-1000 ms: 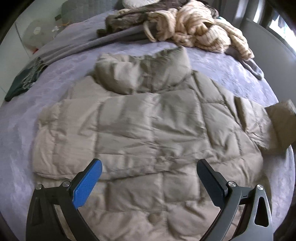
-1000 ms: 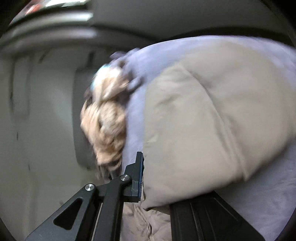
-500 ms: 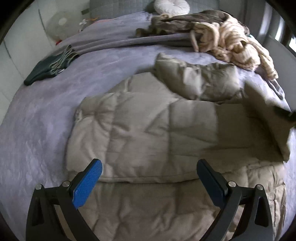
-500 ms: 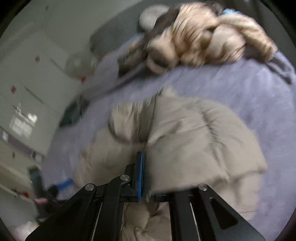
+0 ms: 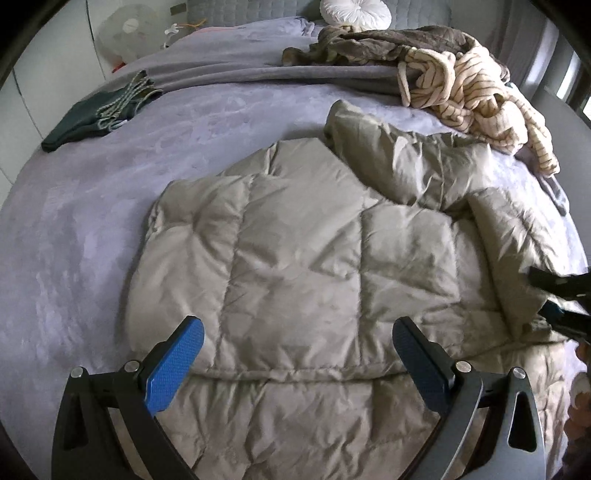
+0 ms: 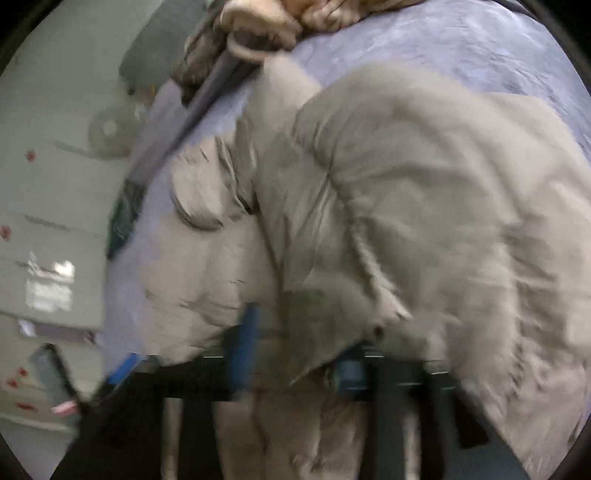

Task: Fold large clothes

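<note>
A beige puffer jacket [image 5: 295, 258] lies flat on the purple bed cover [image 5: 110, 221], its left sleeve folded in over the body. My left gripper [image 5: 295, 354] hovers open over the jacket's lower half, nothing between its blue pads. In the blurred right wrist view the right sleeve [image 6: 406, 221] is draped across the jacket body. My right gripper [image 6: 297, 358] is opening, and the sleeve's cuff sits loosely between the parting fingers. The same gripper [image 5: 561, 299] shows at the right edge of the left wrist view.
A cream striped blanket [image 5: 469, 96] and a brown throw [image 5: 388, 44] are heaped at the bed's far right. A dark green garment [image 5: 96, 114] lies far left. A white cushion [image 5: 354, 11] and a fan [image 5: 125, 33] stand behind. A hand [image 5: 580, 406] shows at right.
My right gripper swung the sleeve in from the bed's right side over the jacket body, and its jaws have parted. The left gripper shifted sideways, staying open.
</note>
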Demonstrator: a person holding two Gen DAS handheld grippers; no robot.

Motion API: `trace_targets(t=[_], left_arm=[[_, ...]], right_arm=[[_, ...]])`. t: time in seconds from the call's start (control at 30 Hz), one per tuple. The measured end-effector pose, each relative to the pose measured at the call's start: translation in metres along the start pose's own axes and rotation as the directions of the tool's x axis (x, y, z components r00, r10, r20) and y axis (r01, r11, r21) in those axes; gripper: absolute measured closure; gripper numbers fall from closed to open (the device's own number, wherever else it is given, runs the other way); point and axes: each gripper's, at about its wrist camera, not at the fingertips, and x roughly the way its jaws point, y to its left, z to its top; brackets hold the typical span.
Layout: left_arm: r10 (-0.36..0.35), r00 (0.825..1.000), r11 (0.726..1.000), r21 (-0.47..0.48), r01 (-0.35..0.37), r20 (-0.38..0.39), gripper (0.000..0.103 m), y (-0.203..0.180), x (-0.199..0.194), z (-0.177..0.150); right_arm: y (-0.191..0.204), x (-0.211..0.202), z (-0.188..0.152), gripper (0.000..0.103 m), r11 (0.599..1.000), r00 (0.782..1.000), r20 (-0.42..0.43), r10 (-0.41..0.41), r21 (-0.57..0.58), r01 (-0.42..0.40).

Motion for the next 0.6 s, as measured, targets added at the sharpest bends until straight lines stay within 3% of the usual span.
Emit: trace_targets(t=[0.17, 0.2, 0.27, 0.33, 0.43, 0.6], left_arm=[[-0.042, 0.999, 0.999, -0.022, 0.042, 0.004, 0.001, 0.008, 0.003, 0.011], [-0.054, 0.999, 0.998, -0.029, 0.054, 0.005, 0.001, 0.011, 0.003, 0.013], [-0.08, 0.997, 0.996, -0.044, 0.08, 0.002, 0.001, 0.019, 0.003, 0.017], [-0.104, 0.995, 0.993, -0.054, 0.104, 0.008, 0.001, 0.028, 0.001, 0.019], [-0.144, 0.989, 0.987, -0.071, 0.145, 0.018, 0.001, 0.041, -0.003, 0.019], [-0.249, 0.968, 0.956, -0.156, 0.25, 0.027, 0.001, 0.067, -0.004, 0.021]], right_arm=[[-0.029, -0.039, 0.01, 0.037, 0.984, 0.986, 0.165, 0.029, 0.168, -0.058], [-0.036, -0.04, 0.016, 0.043, 0.977, 0.983, 0.181, 0.029, 0.204, -0.067], [-0.032, -0.04, 0.027, 0.082, 0.975, 0.978, 0.208, 0.009, 0.214, -0.055], [-0.014, -0.037, 0.036, 0.087, 0.987, 0.976, 0.219, 0.006, 0.155, -0.041], [0.037, -0.025, 0.038, 0.089, 0.999, 0.979, 0.202, 0.016, -0.037, -0.009], [0.117, 0.022, 0.008, 0.089, 0.927, 0.993, 0.11, -0.048, -0.364, 0.085]])
